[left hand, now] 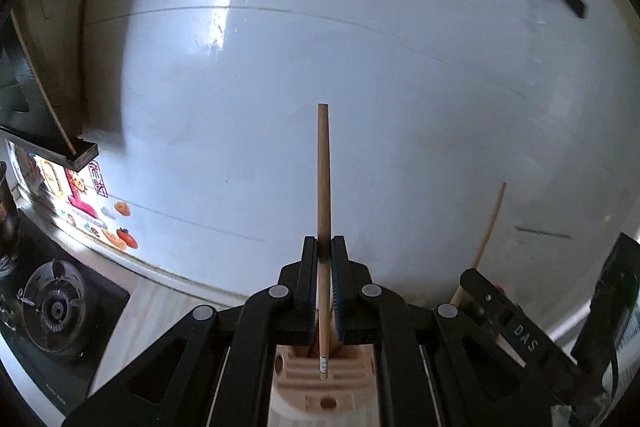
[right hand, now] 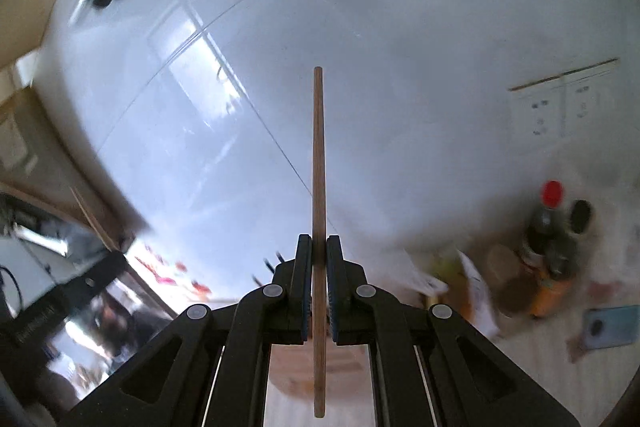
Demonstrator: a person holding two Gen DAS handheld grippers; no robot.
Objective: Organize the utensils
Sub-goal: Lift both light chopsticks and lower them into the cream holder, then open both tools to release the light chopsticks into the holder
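white tiled wall (left hand: 360, 67): fills most of both views, glossy, with a window reflection at 11 o'clock.

pale wood-grain surface (left hand: 160, 315): low strip at 7 o'clock in the left wrist view, beneath the wall.

black gas burner (left hand: 54, 307): at 8 o'clock in the left wrist view, set in a dark hob beside the surface.

left tongs (left hand: 324, 247): black, at 6 o'clock, closed on a wooden chopstick (left hand: 323, 179) that runs straight toward 12 o'clock, its lower end passing back between the arms.

right tongs (right hand: 319, 245): black, at 6 o'clock in the right wrist view, closed on a second chopstick (right hand: 318, 167), which also points to 12 o'clock. the same tongs show at 4 o'clock in the left wrist view, their chopstick slanting up.

wooden holder (left hand: 320, 375): pale, ribbed, with round holes, below the left tongs at 6 o'clock; only its top shows.

dark bottle with red cap (right hand: 548, 223): at 4 o'clock in the right wrist view, blurred, among other jars too smeared to name.

blue flat object (right hand: 612, 325): at 4 o'clock, near the edge, on the surface.

wall sockets (right hand: 560, 111): at 3 o'clock, faint.

coloured stickers (left hand: 120, 231): at 8 o'clock along the wall's base.
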